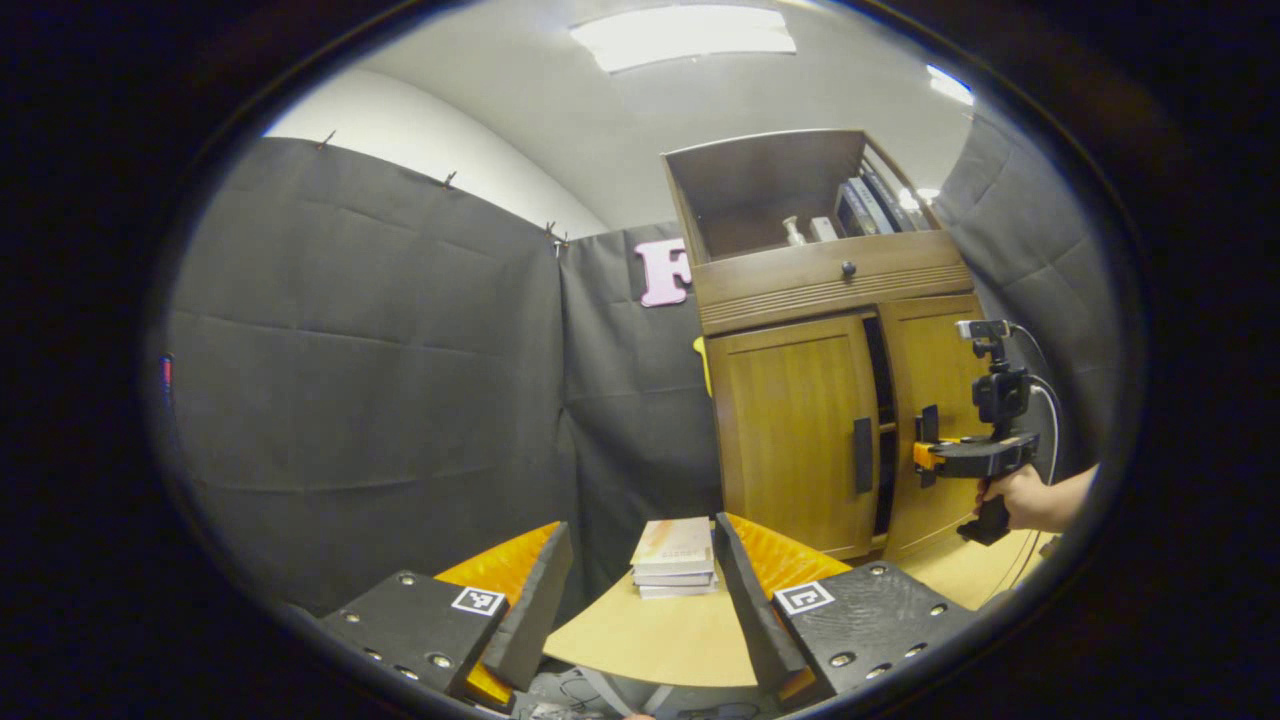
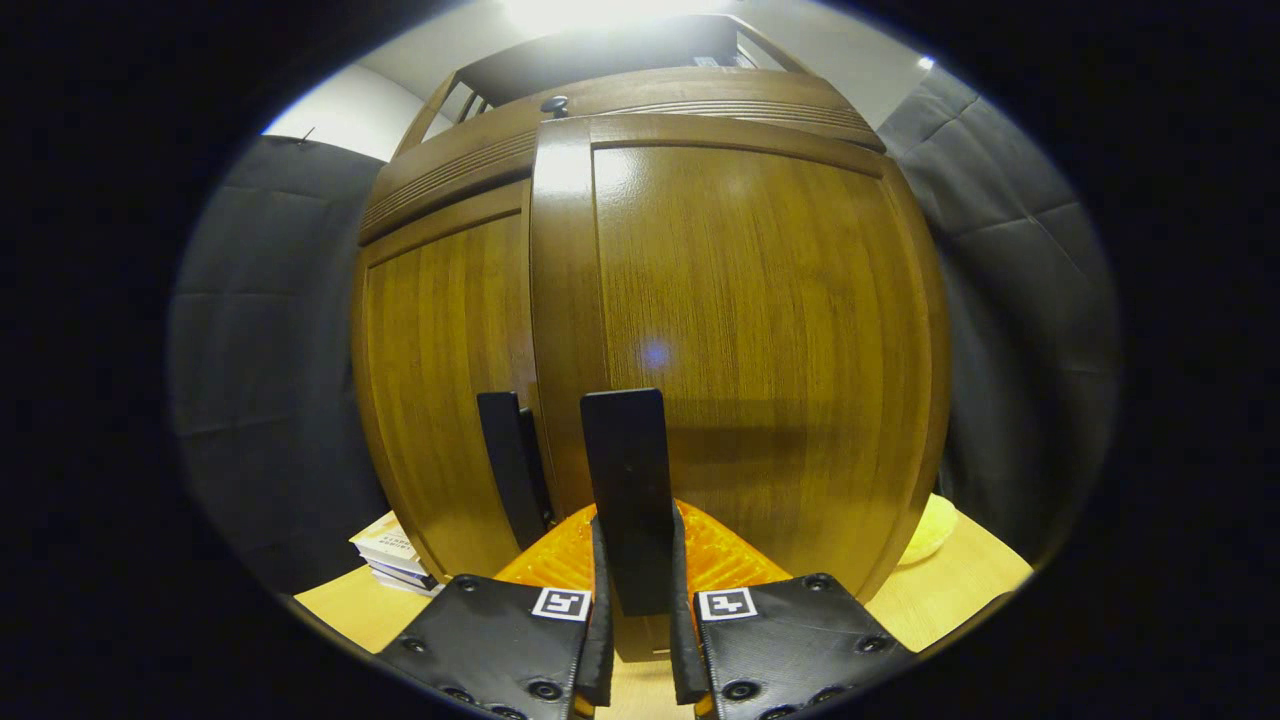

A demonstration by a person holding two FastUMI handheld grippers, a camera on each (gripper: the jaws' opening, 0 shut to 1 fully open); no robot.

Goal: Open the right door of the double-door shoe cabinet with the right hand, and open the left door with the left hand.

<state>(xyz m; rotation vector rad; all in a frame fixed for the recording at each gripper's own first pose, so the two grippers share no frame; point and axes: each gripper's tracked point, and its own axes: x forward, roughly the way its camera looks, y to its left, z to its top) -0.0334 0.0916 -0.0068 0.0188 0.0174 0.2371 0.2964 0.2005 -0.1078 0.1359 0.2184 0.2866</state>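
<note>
A wooden shoe cabinet (image 1: 830, 290) stands on the table at the back right in the left gripper view. Its left door (image 1: 795, 430) is flush, with a dark vertical handle (image 1: 863, 455). The right door (image 1: 935, 420) stands slightly ajar, a dark gap beside it. My right gripper (image 1: 925, 455), held by a hand (image 1: 1020, 500), is at that door's handle. In the right gripper view the right door (image 2: 740, 330) looms close and my right gripper (image 2: 635, 590) is shut on its dark handle (image 2: 625, 480). The left door's handle (image 2: 510, 470) is beside it. My left gripper (image 1: 640, 600) is open, well short of the cabinet.
A small stack of books (image 1: 675, 556) lies on the wooden table (image 1: 650, 635) just left of the cabinet. Above the doors sit a drawer with a knob (image 1: 848, 268) and an open shelf holding small items. Black cloth walls close in the booth.
</note>
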